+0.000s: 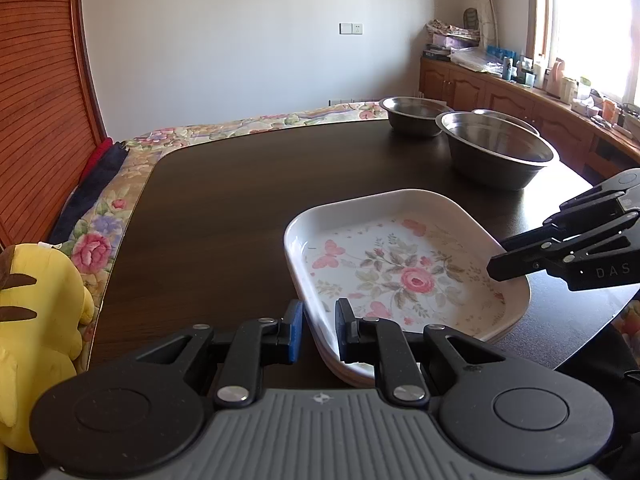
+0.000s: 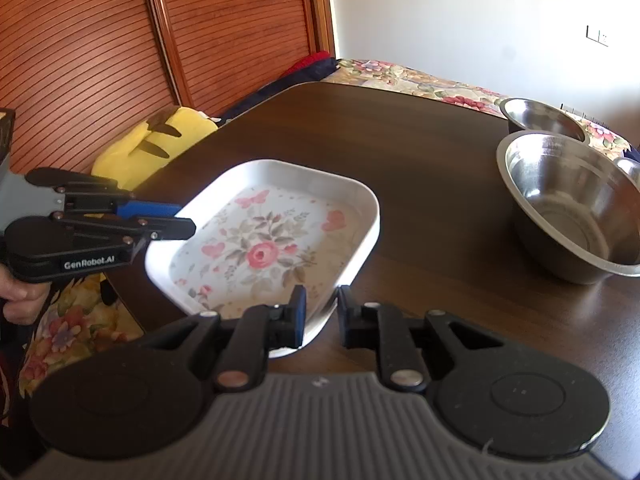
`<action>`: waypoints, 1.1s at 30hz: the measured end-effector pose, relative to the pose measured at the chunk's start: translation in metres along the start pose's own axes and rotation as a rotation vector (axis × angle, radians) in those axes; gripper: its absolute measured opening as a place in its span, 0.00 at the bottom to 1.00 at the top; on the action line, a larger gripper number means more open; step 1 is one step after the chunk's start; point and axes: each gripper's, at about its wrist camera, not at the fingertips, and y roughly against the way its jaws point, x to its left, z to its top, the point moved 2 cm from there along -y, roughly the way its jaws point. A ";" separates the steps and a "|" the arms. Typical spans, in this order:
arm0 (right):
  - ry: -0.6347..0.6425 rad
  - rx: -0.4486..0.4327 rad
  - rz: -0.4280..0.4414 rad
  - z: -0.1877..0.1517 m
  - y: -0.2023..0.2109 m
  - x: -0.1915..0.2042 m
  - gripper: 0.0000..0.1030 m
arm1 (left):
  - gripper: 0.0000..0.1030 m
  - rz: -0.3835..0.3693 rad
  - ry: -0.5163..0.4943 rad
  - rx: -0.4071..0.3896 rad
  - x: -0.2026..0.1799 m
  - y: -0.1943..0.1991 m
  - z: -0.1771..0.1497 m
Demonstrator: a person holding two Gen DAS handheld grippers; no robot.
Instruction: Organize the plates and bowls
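A white rectangular floral plate (image 1: 400,264) (image 2: 272,240) tops a short stack near the front of the dark table (image 1: 220,220) (image 2: 400,140). My left gripper (image 1: 320,332) (image 2: 186,220) has its two fingers closed narrowly over the plate's left rim. On the opposite corner rim my right gripper (image 2: 321,314) (image 1: 494,268) is pinched the same way. Beyond the plate sits a large steel bowl (image 1: 496,152) (image 2: 572,216). A smaller steel bowl (image 1: 412,116) (image 2: 544,120) stands further back, and the edge of a third bowl (image 1: 504,118) shows behind the large one.
A yellow plush toy (image 1: 36,320) (image 2: 160,140) lies off the table's left edge on a floral bedspread (image 1: 240,126). Slatted wooden panels (image 2: 120,40) stand behind it. Cluttered wooden cabinets (image 1: 520,92) run under the window. A person's hand (image 2: 16,296) holds the left gripper.
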 end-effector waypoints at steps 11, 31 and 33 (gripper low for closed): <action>-0.025 -0.075 -0.041 0.003 0.021 -0.014 0.19 | 0.20 0.013 0.017 -0.058 0.005 0.014 0.014; -0.094 -0.318 -0.252 -0.003 0.090 -0.097 0.19 | 0.20 -0.129 0.005 -0.140 -0.080 -0.003 0.070; -0.096 -0.329 -0.269 -0.007 0.092 -0.107 0.19 | 0.20 -0.131 0.000 -0.138 -0.089 -0.009 0.074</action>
